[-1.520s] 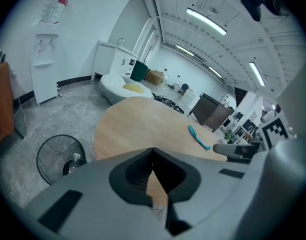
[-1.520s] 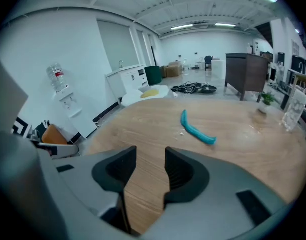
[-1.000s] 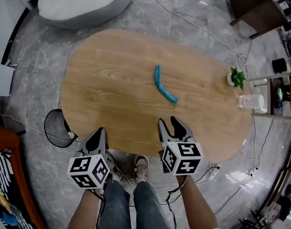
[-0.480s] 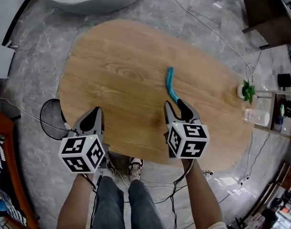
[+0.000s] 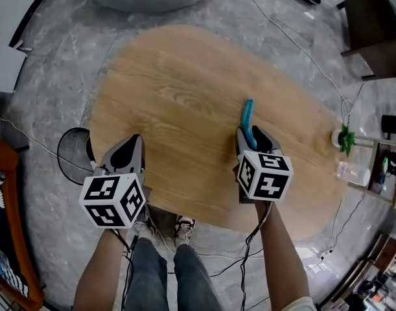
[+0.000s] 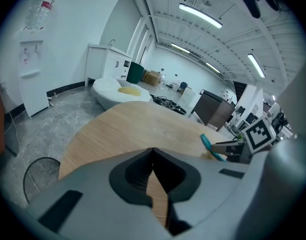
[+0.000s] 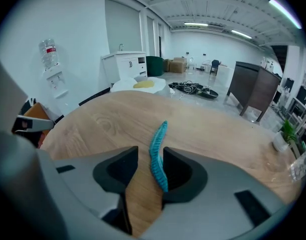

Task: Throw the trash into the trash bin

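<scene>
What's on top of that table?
A potted plant and a teal strip, its near end hidden from above between the jaws of the right gripper, which have just been closing.

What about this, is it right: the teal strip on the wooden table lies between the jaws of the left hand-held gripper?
Not quite: the teal strip lies between the jaws of the right hand-held gripper, not the left hand-held gripper, as the right gripper view shows. Those jaws have just been closing but stand apart. The strip does lie on the wooden table.
</scene>
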Demonstrator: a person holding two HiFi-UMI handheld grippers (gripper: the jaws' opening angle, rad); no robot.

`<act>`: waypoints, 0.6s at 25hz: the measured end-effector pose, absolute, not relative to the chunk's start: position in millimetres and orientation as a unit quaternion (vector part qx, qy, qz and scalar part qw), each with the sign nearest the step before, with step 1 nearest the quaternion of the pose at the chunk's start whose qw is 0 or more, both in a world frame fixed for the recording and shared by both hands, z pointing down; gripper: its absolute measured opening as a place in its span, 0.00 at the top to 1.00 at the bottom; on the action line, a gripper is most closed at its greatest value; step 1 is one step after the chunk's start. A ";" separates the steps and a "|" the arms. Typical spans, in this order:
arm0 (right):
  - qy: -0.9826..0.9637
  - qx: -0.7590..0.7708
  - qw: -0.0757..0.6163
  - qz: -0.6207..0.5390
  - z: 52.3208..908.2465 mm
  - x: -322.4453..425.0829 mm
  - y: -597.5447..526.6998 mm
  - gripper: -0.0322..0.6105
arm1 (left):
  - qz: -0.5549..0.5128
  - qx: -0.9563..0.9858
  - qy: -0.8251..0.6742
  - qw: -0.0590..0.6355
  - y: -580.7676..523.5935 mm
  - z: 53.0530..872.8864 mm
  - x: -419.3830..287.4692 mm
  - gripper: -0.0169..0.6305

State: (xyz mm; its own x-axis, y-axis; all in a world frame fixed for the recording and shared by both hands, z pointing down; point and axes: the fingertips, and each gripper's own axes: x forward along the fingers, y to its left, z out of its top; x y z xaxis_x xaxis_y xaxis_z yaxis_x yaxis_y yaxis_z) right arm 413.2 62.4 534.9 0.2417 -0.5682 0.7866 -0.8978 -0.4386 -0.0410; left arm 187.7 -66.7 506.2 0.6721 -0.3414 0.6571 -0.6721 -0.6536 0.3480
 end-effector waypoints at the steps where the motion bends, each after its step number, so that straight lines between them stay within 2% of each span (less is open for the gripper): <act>1: -0.482 0.758 0.217 0.382 536.3 414.3 60.4 0.70 | 0.281 0.865 -0.292 0.295 -67.6 506.7 185.9 0.99; 11: -0.472 0.758 0.228 0.388 545.4 418.5 53.7 0.73 | 0.275 0.860 -0.308 0.300 -80.1 510.4 168.3 0.99; 15: -0.466 0.758 0.237 0.391 547.1 423.3 54.5 0.79 | 0.273 0.859 -0.312 0.301 -83.3 509.0 164.5 0.99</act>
State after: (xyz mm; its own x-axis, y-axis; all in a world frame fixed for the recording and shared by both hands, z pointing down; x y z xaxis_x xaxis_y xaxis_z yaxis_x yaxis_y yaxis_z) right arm 423.3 54.5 547.1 0.2600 -0.5203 0.8134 -0.8911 -0.4538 -0.0055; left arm 164.5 -83.3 509.0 0.6559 -0.3720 0.6569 -0.7004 -0.6245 0.3457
